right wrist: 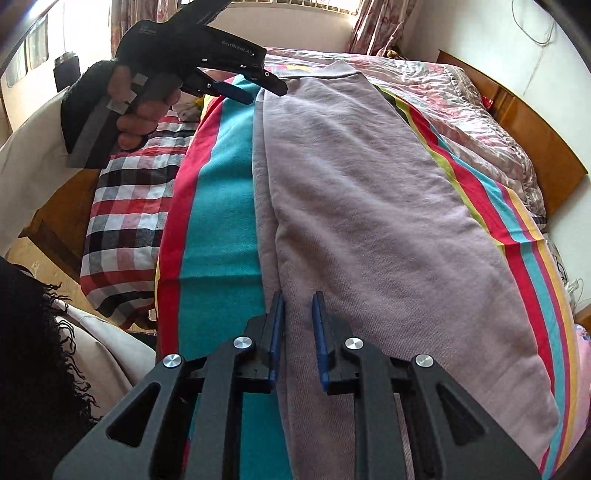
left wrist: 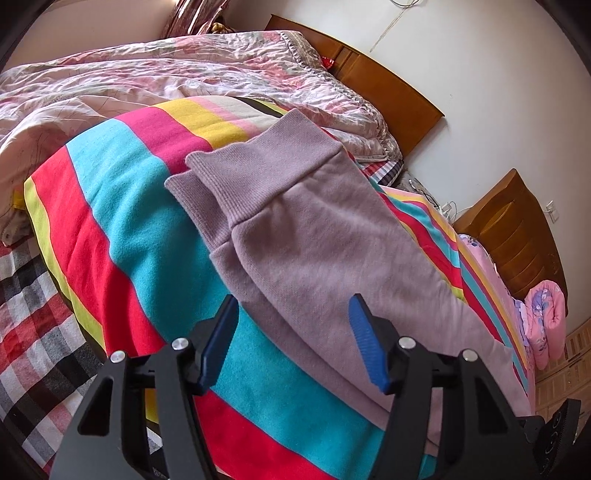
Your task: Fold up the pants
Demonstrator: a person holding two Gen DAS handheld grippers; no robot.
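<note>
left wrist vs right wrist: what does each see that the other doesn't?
Left wrist only: the pants' ribbed cuffs, a wooden nightstand, a pink bundle. Right wrist only: a hand holding the left gripper, a window, the right gripper over the pants' edge. Both: mauve pants on a striped blanket, checked sheet, headboard.

looks like a home bedroom: a bed (left wrist: 51,325) with a wooden headboard (left wrist: 388,88), rumpled floral quilt (left wrist: 147,81) on it, wooden nightstand (left wrist: 517,236) just beside the headboard, curtained window (right wrist: 295,11) past the bed
</note>
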